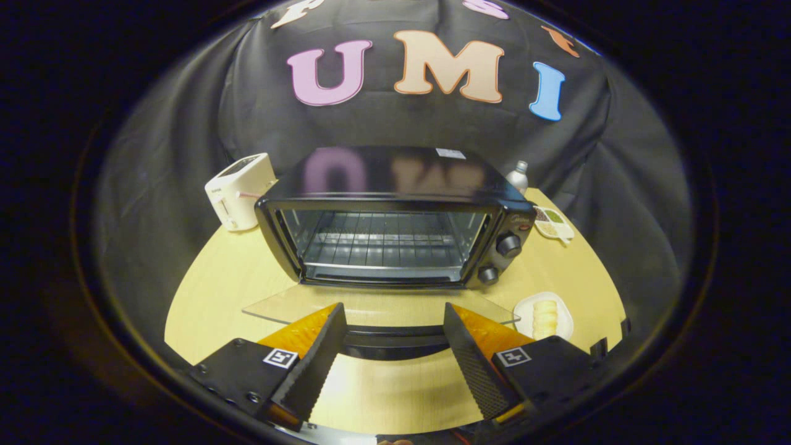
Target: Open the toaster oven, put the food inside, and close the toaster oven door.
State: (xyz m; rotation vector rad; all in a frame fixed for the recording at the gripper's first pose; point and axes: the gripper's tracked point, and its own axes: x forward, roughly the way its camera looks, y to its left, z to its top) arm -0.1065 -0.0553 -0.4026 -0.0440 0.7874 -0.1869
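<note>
The toaster oven (395, 216) stands in the middle of the pale wooden worktop (210, 296) with its glass door (383, 309) dropped flat toward the gripper (392, 315), its wire rack bare. The gripper's fingers are spread wide and hold nothing; the door's dark handle (395, 340) lies between them. The food (pale slices on a small white plate (544, 316)) sits just right of the door. A white toaster (240, 190) stands behind on the left.

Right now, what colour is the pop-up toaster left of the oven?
White or cream, seen in the gripper view: toaster.
</note>
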